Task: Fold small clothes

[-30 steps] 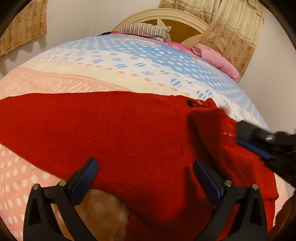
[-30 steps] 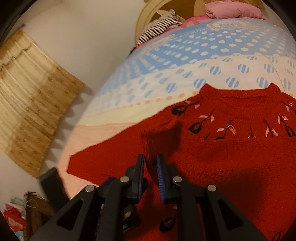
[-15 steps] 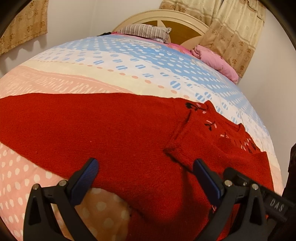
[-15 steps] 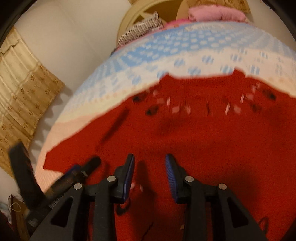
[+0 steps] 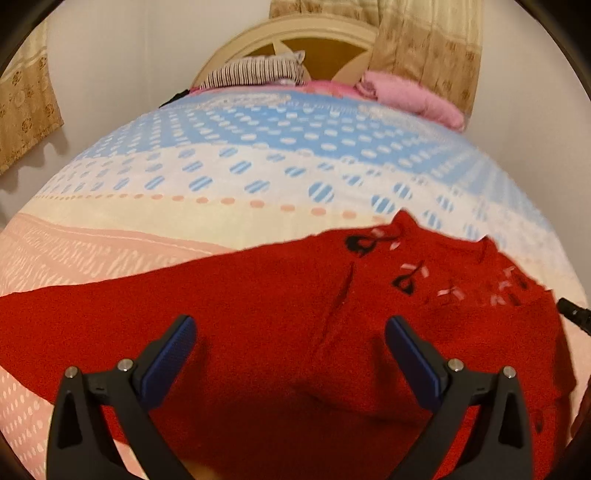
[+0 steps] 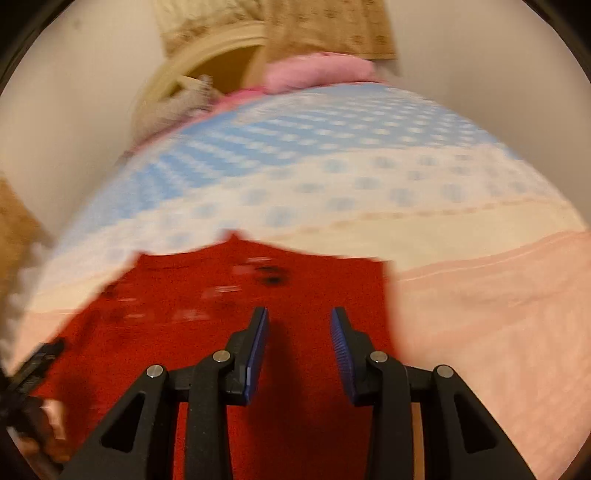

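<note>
A red knitted sweater (image 5: 280, 295) with black and pink motifs near the collar lies flat on the bed. Its one sleeve stretches out to the left in the left wrist view; the other side ends in a straight folded edge (image 6: 386, 295). My left gripper (image 5: 290, 325) hovers wide open over the sweater's body, with nothing between its blue pads. My right gripper (image 6: 299, 317) is open above the sweater (image 6: 221, 332) near that folded edge, its pads clear of the cloth. The right gripper's tip (image 5: 574, 317) shows at the right rim; the left gripper (image 6: 33, 365) shows at the left rim.
The bedspread (image 5: 258, 166) is dotted blue, cream and pink. A striped pillow (image 5: 255, 70) and a pink blanket (image 5: 413, 96) lie by the wooden headboard (image 5: 295, 33). Curtains (image 5: 424, 44) hang behind. A white wall runs along the bed's left side.
My right gripper let go of the sleeve, opened and swung across to the sweater's right side. The released sleeve now lies on the body. My left gripper drew back slightly.
</note>
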A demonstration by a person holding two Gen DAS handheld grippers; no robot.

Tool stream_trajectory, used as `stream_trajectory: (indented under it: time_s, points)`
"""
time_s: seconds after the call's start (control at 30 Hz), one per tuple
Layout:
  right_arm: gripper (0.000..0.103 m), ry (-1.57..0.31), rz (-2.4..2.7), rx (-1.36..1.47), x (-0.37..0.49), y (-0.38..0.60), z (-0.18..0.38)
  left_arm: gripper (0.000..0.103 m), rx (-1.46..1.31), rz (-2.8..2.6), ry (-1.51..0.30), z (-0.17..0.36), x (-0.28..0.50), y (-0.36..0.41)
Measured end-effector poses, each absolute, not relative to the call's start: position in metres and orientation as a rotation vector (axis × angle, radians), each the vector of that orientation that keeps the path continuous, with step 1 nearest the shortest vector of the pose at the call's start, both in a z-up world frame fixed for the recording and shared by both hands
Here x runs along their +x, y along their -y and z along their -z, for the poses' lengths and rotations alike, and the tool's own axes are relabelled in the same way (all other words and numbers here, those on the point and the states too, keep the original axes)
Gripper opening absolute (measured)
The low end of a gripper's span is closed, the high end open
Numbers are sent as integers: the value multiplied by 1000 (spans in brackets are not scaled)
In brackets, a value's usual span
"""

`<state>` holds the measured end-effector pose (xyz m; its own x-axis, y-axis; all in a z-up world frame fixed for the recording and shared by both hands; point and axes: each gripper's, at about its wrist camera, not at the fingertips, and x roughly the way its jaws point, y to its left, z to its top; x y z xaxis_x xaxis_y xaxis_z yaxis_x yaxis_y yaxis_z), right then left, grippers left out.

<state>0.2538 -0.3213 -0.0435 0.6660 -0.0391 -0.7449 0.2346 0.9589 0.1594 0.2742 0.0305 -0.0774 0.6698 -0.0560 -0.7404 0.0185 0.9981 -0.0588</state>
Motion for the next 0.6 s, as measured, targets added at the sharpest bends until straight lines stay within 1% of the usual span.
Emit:
stream_trajectory:
  time_s: [0.03, 0.07, 0.1, 0.13, 0.17, 0.23, 0.3, 0.33, 0.37, 0.4, 0.43, 0.47, 0.5, 0.53, 0.6]
  points:
    - [36, -845, 168, 252, 257, 329, 48, 103, -51, 44, -846, 80, 276, -28]
    - [36, -867, 155, 277, 263, 335, 54, 100, -62, 54, -859, 84, 277, -26]
    - [36, -890, 139, 298, 269, 338, 61, 97, -70, 64, -866, 85, 276, -24]
    - [36, -909, 136, 300, 274, 340, 66, 89, -70, 80, -880, 89, 276, -19]
    - [36, -925, 146, 280, 278, 339, 71, 86, -56, 85, -887, 90, 276, -14]
    - [36, -905, 164, 197, 279, 331, 72, 85, -4, 75, -886, 92, 274, -4]
    - [36, -906, 177, 116, 281, 319, 71, 74, -11, 97, -877, 90, 272, -4]
    - [29, -903, 176, 104, 280, 318, 72, 62, -25, 119, -876, 89, 271, -4]
    - [13, -902, 170, 101, 279, 316, 72, 53, -34, 132, -881, 89, 270, -4]
    - [11, -903, 170, 97, 279, 317, 72, 51, -35, 135, -885, 89, 269, -4]
    - [10, -900, 174, 100, 278, 318, 72, 44, -31, 134, -884, 88, 268, -3]
    - [6, -896, 180, 106, 276, 321, 72, 35, -27, 135, -885, 86, 266, -2]
    - [3, -886, 216, 109, 274, 325, 70, 31, -24, 139, -884, 84, 263, -2]
    - [3, -875, 249, 110, 274, 330, 69, 25, -25, 144, -881, 83, 260, -2]
    - [3, -857, 272, 158, 275, 343, 70, 25, -25, 135, -882, 83, 258, -4]
